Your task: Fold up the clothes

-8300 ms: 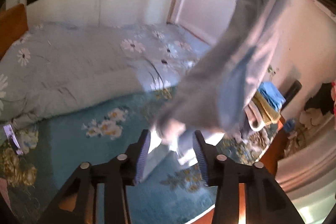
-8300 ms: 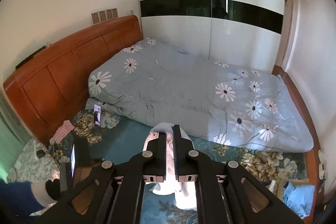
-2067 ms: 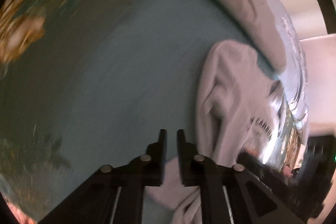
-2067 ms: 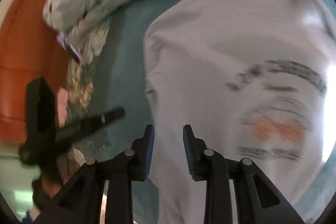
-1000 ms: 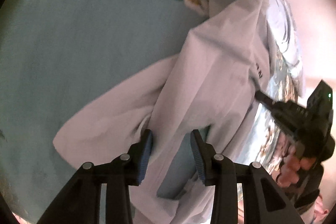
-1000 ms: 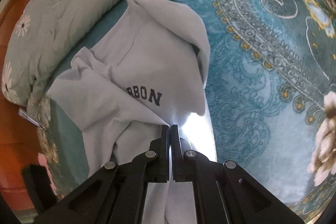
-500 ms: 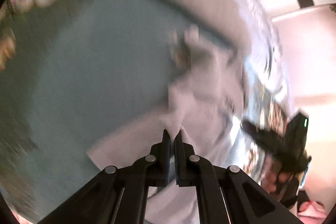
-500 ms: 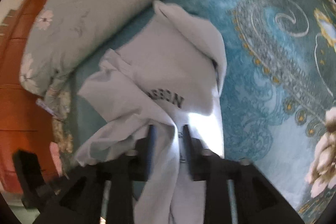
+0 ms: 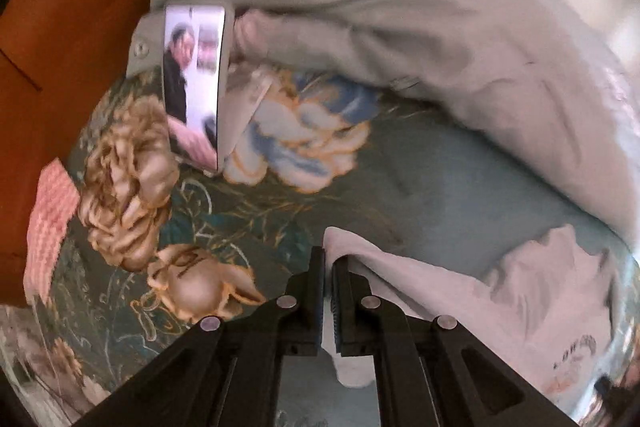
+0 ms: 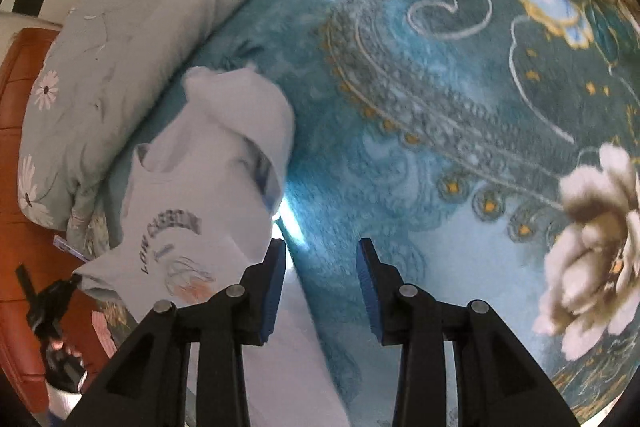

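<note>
Left wrist view: the left gripper [image 9: 328,267] is clamped on an edge of a pale grey printed T-shirt [image 9: 520,299], which trails across the teal floral bedspread [image 9: 248,219] beside a daisy-print quilt [image 9: 400,7].

Right wrist view: the right gripper [image 10: 322,251] stands with jaws apart, empty, beside the rumpled T-shirt [image 10: 208,163]. Spreading appears underway; next comes pulling it flat before any crease.

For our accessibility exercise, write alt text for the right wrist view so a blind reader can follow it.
The open right gripper hovers over a teal floral bedspread, its left finger at the edge of a crumpled pale grey T-shirt with dark lettering. A grey daisy-print quilt lies bunched beyond the shirt.
</note>
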`<state>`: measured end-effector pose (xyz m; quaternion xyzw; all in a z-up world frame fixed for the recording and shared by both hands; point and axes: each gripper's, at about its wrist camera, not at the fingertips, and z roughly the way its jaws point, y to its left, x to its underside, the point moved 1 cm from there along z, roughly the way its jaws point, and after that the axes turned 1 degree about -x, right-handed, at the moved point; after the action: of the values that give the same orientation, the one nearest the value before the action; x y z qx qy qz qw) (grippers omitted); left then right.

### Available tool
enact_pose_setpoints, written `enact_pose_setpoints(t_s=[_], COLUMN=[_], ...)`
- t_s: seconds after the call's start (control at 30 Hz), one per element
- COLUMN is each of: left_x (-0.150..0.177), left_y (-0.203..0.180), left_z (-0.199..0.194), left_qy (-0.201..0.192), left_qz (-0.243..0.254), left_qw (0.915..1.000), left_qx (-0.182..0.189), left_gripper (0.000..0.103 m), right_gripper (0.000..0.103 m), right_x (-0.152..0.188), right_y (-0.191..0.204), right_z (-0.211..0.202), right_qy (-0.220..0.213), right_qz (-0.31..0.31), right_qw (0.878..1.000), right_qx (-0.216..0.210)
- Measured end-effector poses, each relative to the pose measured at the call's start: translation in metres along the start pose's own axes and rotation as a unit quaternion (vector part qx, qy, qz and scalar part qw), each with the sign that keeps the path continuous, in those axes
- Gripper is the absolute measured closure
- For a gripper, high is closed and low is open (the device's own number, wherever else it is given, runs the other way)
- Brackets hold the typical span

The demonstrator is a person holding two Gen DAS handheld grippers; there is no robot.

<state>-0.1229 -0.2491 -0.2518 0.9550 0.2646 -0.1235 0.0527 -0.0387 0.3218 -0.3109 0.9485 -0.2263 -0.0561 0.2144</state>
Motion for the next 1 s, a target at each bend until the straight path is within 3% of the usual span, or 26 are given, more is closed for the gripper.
enact_pose_setpoints(t_s=[0.13,0.23,0.4,0.47,0.57,0.63,0.73,0.8,1.0], left_x=[0.014,0.033,0.078,0.106,0.148,0.169,0.214,0.241,0.280], left_y=[0.002,0.002,0.004,0.000,-0.024,-0.040,-0.072,-0.095,-0.136], left_z=[0.017,0.018,-0.005,-0.017,-0.025,-0.031,-0.029,-0.024,-0.012], left_qy=[0.036,0.076,0.093,0.111,0.153,0.166,0.231,0.276,0.305], left_qz=[-0.026,-0.049,-0.050,-0.053,-0.015,0.012,0.009,0.015,0.017], left_qw=[0.9985,0.9922,0.9892,0.9847,0.9760,0.9738,0.9479,0.9261,0.9155], left_qx=[0.032,0.085,0.102,0.123,0.154,0.155,0.219,0.257,0.262], left_gripper=[0.097,0.094,0.058,0.053,0.053,0.052,0.048,0.048,0.049], right_gripper=[0.066,0.066,0.066,0.066,0.066,0.066,0.066,0.066,0.066], right_x=[0.006,0.002,-0.010,-0.015,-0.015,-0.013,-0.006,-0.003,0.000], right_y=[0.001,0.004,0.008,0.009,0.008,0.007,0.006,0.005,0.000], right_z=[0.005,0.011,0.019,0.023,0.028,0.029,0.030,0.029,0.022], right_qy=[0.009,0.011,0.009,0.007,0.013,0.016,0.021,0.022,0.020], right_qz=[-0.009,-0.014,-0.010,-0.006,0.003,0.007,0.004,0.006,0.016], right_qw=[1.000,1.000,1.000,1.000,1.000,1.000,1.000,1.000,1.000], right_qx=[0.002,0.000,-0.006,-0.008,-0.010,-0.012,-0.012,-0.013,-0.015])
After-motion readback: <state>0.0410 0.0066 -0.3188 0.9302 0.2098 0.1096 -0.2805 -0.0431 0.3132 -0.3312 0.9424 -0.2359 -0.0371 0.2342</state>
